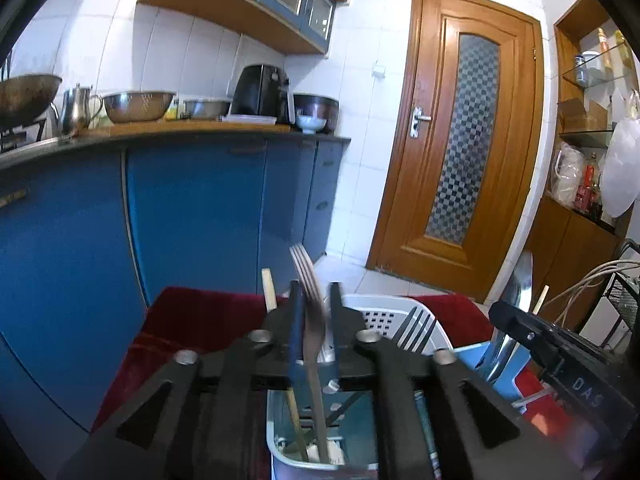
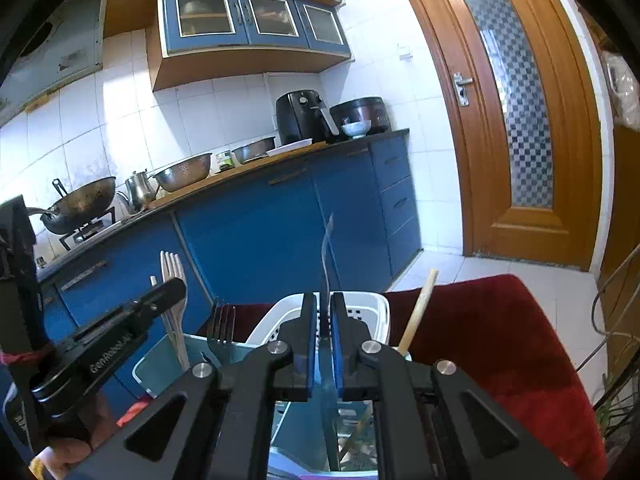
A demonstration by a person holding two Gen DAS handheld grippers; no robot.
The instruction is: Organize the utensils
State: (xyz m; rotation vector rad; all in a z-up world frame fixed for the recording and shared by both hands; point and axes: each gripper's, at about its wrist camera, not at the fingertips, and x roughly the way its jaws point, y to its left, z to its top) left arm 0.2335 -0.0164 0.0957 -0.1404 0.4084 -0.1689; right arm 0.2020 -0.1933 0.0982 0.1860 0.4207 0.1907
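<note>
My left gripper (image 1: 315, 294) has its jaws narrowly apart around a silver fork (image 1: 310, 280), tines up, its handle reaching down into a teal and white utensil holder (image 1: 280, 452). My right gripper (image 2: 324, 306) is shut on a thin metal utensil (image 2: 327, 256), seen edge-on, over a blue holder (image 2: 304, 432). A black fork (image 1: 416, 330) stands in a white perforated basket (image 1: 384, 312). The left gripper also shows in the right wrist view (image 2: 176, 284) beside the silver fork (image 2: 173, 276) and the black fork (image 2: 222, 328).
The holders stand on a red cloth (image 2: 500, 340). A wooden chopstick (image 2: 418, 308) leans in the right holder, another (image 1: 269, 288) in the left. Blue cabinets (image 1: 192, 208), a wooden door (image 1: 468, 140) and cables (image 1: 600, 276) at the right surround the spot.
</note>
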